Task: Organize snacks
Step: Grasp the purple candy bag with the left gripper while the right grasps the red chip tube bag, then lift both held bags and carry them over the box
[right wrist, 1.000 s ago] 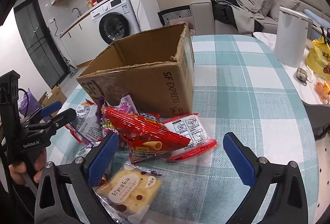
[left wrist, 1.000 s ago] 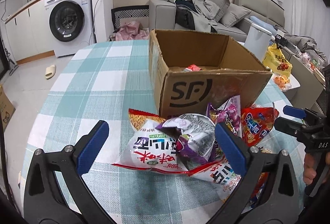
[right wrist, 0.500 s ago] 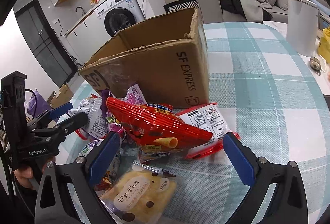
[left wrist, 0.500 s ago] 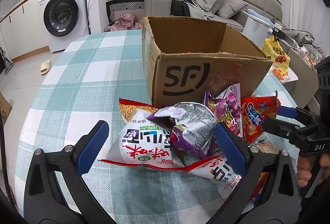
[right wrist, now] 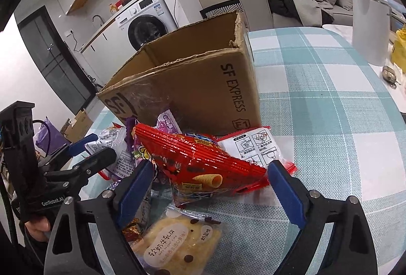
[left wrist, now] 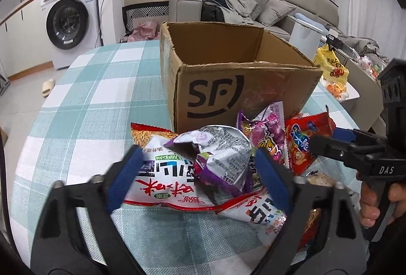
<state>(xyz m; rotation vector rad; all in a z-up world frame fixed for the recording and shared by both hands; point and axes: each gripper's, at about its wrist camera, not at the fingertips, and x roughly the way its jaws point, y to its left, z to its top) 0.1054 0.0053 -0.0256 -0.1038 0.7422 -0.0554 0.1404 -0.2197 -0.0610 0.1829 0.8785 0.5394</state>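
Left wrist view: the left gripper [left wrist: 196, 175] has its jaws wide, empty, straddling the silver-purple snack bag [left wrist: 220, 148] at frame centre, crosswise. The right gripper [right wrist: 210, 188], jaws equally spread, brackets the red bag [right wrist: 195, 161] below the cardboard box [right wrist: 203, 87].

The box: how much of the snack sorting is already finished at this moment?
Little looks done: the box shows no snacks inside from these low angles, though its bottom is hidden. In hand: nothing. The left tool is open around the silver-purple bag, and the right tool is open around the red bag. Left: the whole pile, including the yellow cake pack, lies on the table.
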